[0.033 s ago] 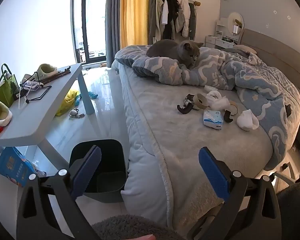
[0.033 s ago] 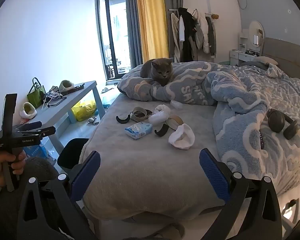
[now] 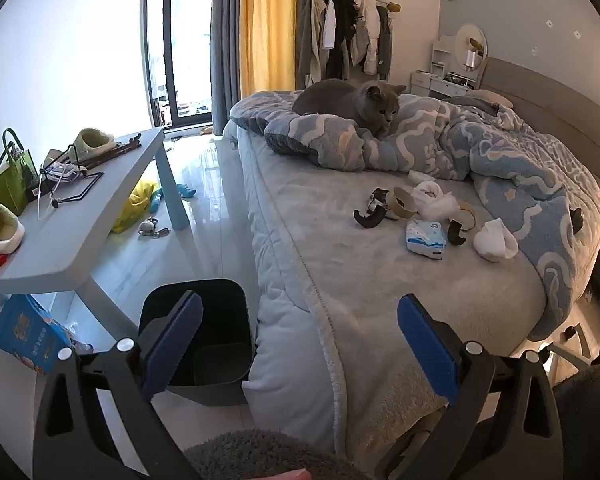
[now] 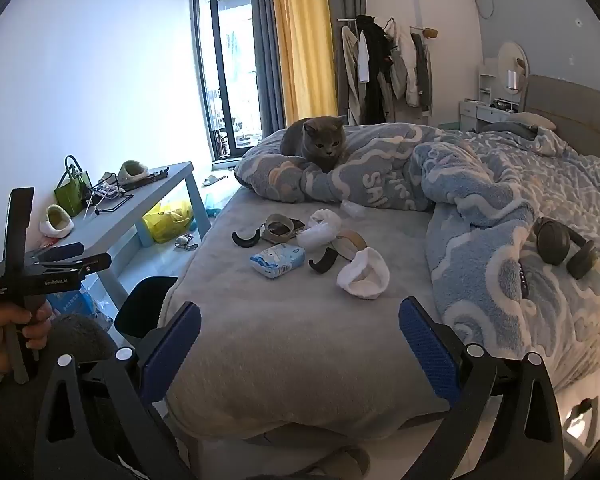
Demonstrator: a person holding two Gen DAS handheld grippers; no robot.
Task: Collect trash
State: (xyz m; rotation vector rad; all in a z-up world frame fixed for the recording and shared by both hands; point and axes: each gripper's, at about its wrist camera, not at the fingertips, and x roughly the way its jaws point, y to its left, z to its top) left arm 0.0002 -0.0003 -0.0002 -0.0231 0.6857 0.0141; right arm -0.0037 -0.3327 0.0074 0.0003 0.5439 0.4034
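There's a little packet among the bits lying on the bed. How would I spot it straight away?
Find the grey cat on the bed, then look nearer the foot, where small items lie scattered. The tissue packet is the only flat blue-and-white rectangular thing there, beside dark curved pieces and white crumpled wads.

Bed (image 4: pixel 300 360) carried a grey cover; rumpled blue patterned duvet (image 4: pixel 500 208) lay over far and right side, grey cat (image 4: pixel 316 142) on it. On bare cover, clustered: tissue pack (image 4: pixel 277 260), two black curved pieces (image 4: pixel 245 238), tape rolls (image 4: pixel 278 227), white socks (image 4: pixel 364 274). Headphones (image 4: pixel 562 248) rested on duvet. Bench (image 3: pixel 80 232) beside bed held slippers (image 3: pixel 0 228), green bag (image 3: pixel 12 180).
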